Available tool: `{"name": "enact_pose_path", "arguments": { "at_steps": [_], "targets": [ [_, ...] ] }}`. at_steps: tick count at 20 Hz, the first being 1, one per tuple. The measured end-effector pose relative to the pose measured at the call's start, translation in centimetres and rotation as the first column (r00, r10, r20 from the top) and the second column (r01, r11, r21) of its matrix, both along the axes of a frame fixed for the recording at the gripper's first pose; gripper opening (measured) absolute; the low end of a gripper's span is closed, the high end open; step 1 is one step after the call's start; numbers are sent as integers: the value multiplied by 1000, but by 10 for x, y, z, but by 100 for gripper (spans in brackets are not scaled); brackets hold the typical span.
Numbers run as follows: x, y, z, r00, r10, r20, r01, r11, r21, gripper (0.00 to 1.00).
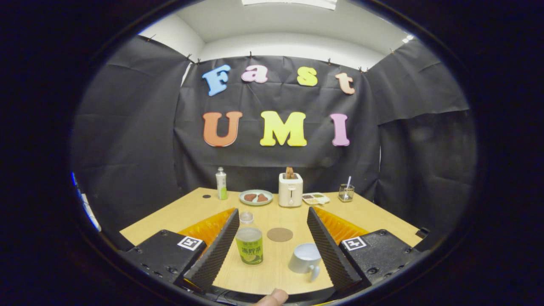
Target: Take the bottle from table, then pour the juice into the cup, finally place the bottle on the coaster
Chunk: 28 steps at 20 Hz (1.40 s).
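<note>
Okay, gripper (272,250) jaws are spread wide, holding nothing. Juice bottle (249,243) stands lower centre-left of the frame, just inside the left finger. Shift left to centre it, avoid the cup (305,259), close mid-body.

Matt wooden table (191,212), ribbed tongs (272,238)

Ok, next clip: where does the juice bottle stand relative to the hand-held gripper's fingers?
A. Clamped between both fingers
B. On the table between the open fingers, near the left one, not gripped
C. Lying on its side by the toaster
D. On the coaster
B: the bottle stands upright on the table between the open hand-held gripper fingers, near the left one, with the coaster beside it bare.
</note>
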State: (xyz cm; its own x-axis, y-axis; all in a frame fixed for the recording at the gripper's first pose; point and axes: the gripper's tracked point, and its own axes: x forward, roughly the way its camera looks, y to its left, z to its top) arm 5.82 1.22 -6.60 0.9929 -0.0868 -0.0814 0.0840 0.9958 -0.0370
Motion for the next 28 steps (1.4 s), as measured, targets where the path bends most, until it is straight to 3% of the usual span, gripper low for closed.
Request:
{"name": "enact_pose_path", "arguments": {
  "at_steps": [15, 23, 28],
  "targets": [
    [88, 24, -98, 995, -9, -103, 8, 1000, -13, 100],
    [130, 39, -114, 998, 11, -61, -10, 1000, 25, 100],
    [148, 38, -117, 997, -48, -67, 46, 998, -35, 100]
  ]
}}
